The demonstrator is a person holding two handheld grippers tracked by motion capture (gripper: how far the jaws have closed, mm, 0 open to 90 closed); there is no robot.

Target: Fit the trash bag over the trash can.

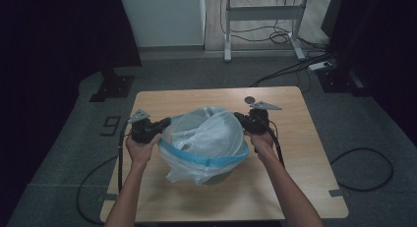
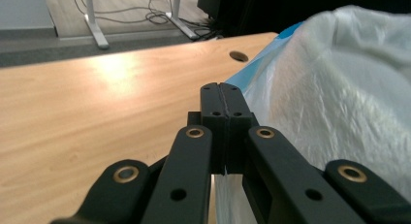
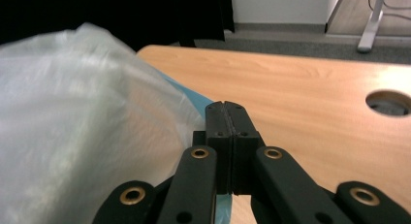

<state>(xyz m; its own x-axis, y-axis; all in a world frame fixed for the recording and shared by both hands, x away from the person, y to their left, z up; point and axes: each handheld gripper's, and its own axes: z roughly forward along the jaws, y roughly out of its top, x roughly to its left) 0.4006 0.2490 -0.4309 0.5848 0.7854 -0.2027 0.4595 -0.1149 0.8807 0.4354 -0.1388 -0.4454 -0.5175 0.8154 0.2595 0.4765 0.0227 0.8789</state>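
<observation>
my left hand-held gripper point(image 1: 164, 123) and right hand-held gripper point(image 1: 239, 117) are each clamped shut on the blue rim of the plastic bag point(image 1: 209, 138) mid-desk point(image 1: 295, 187); the bag hides the bin underneath almost entirely.

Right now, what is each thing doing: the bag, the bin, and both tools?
Plastic bag: puffed up, its blue-edged mouth stretched over the bin.
Bin: upright on the table, mostly covered by the bag.
Left tool: shut on the bag's edge.
Right tool: shut on the bag's edge.
</observation>
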